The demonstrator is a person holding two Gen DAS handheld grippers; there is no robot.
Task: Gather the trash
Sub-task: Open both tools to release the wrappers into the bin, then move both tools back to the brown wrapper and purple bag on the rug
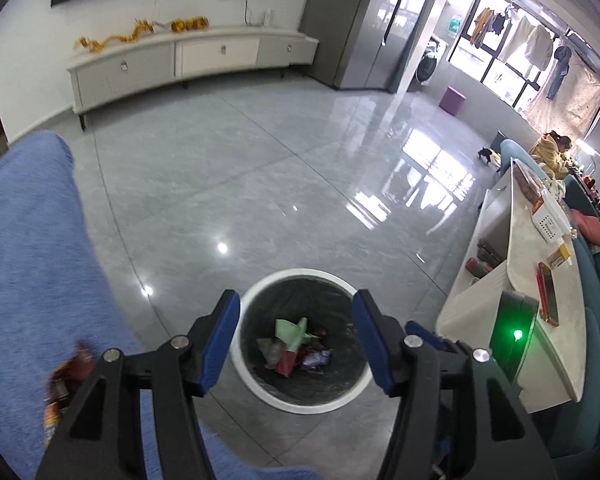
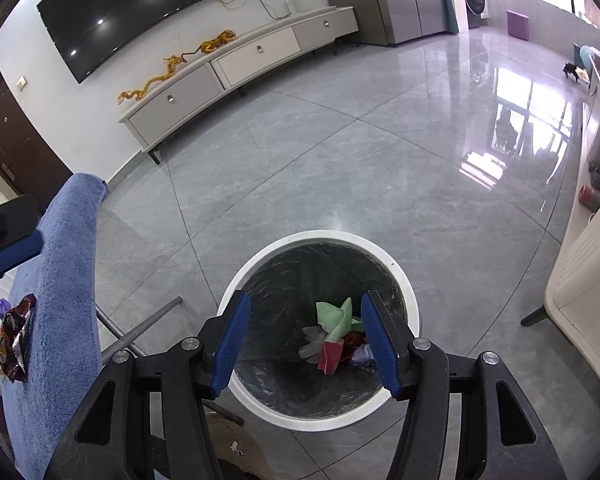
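Observation:
A round white-rimmed trash bin (image 1: 260,390) with a black liner stands on the floor and holds several wrappers, one green (image 1: 290,330). It also shows in the right wrist view (image 2: 404,272). My left gripper (image 1: 294,342) is open and empty above the bin. My right gripper (image 2: 305,342) is open and empty above the bin too. A brown snack wrapper (image 2: 15,338) lies on a blue towel-covered surface (image 2: 64,280) at the left, with a purple scrap (image 2: 2,306) beside it. The wrapper shows blurred in the left wrist view (image 1: 66,380).
A white coffee table (image 1: 540,288) with boxes and a red phone stands right of the bin. A black device with a green light (image 1: 514,334) sits at its near end. A TV cabinet (image 2: 240,68) lines the far wall. Grey metal legs (image 2: 140,332) cross under the blue surface.

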